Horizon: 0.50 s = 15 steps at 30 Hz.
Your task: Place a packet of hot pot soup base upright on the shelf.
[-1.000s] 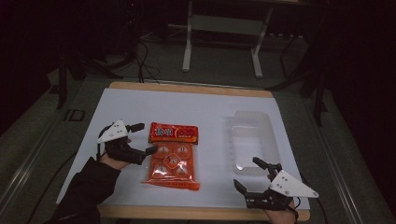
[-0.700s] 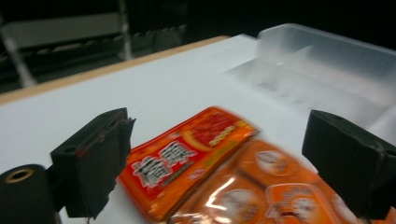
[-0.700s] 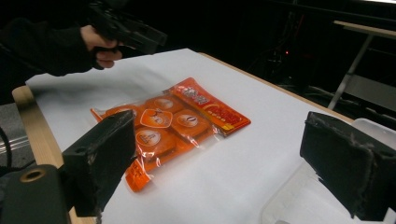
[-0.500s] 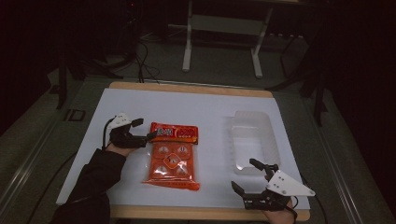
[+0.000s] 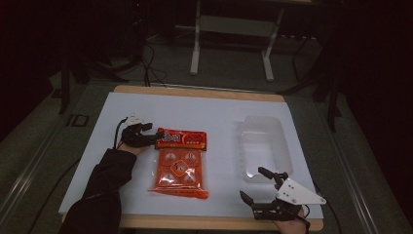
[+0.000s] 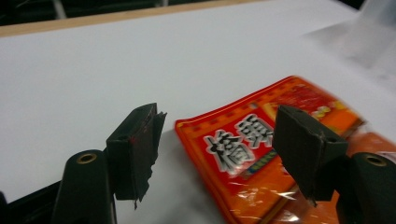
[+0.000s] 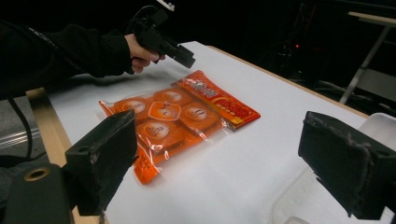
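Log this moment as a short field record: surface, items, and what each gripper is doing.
surface: white table top with a wooden edge
item 1: orange snack packet, lying flat
item 2: clear plastic tray, empty, right of the packet
left gripper: open, jaws straddling the packet's top left corner, not closed on it
right gripper: open, holding nothing, at the near edge by the tray

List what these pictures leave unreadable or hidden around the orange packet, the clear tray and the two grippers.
- Orange packet: in the left gripper view its lower part is cut off by the bottom edge and its far end is blurred.
- Packet print: too small to read in the high view.
- Clear tray: in the right gripper view mostly hidden behind a black jaw and cut by the edge.
- Left gripper: whether it touches the packet cannot be told from above.
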Each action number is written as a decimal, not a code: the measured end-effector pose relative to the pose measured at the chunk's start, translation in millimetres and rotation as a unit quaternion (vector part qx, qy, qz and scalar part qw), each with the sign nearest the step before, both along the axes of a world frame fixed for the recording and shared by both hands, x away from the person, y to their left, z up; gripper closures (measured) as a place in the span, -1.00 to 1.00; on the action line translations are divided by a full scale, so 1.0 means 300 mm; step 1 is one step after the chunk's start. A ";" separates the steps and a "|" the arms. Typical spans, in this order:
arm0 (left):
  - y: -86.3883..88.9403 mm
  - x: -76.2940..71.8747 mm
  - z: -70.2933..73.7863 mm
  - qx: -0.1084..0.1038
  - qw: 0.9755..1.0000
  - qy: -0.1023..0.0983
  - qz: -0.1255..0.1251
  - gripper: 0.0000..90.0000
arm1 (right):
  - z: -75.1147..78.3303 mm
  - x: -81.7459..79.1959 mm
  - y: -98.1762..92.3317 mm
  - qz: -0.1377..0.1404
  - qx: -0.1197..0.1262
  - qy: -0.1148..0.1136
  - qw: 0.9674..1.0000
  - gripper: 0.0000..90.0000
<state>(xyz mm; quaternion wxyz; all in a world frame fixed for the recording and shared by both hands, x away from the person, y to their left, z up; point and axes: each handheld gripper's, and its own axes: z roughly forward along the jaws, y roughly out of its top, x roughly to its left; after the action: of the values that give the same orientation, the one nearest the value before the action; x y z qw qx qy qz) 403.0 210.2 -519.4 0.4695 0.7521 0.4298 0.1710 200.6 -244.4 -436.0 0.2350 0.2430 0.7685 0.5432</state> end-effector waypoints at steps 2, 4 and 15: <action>-0.004 0.019 -0.016 0.007 1.000 0.015 -0.002 -0.22 | 0.001 0.000 0.001 0.001 -0.001 0.000 1.000 -0.74; -0.006 0.027 -0.026 0.012 1.000 0.017 -0.001 -0.15 | 0.001 0.000 0.000 0.003 0.000 0.000 1.000 -0.74; -0.028 0.074 -0.064 0.030 0.998 0.055 -0.002 0.08 | 0.000 0.002 -0.004 0.004 0.003 0.003 1.000 -0.74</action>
<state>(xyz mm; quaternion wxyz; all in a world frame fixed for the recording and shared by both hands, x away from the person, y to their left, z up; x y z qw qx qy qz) 425.2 201.7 -538.7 0.4228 0.7747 0.4485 0.1412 201.2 -245.6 -436.1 0.2297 0.2426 0.7685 0.5457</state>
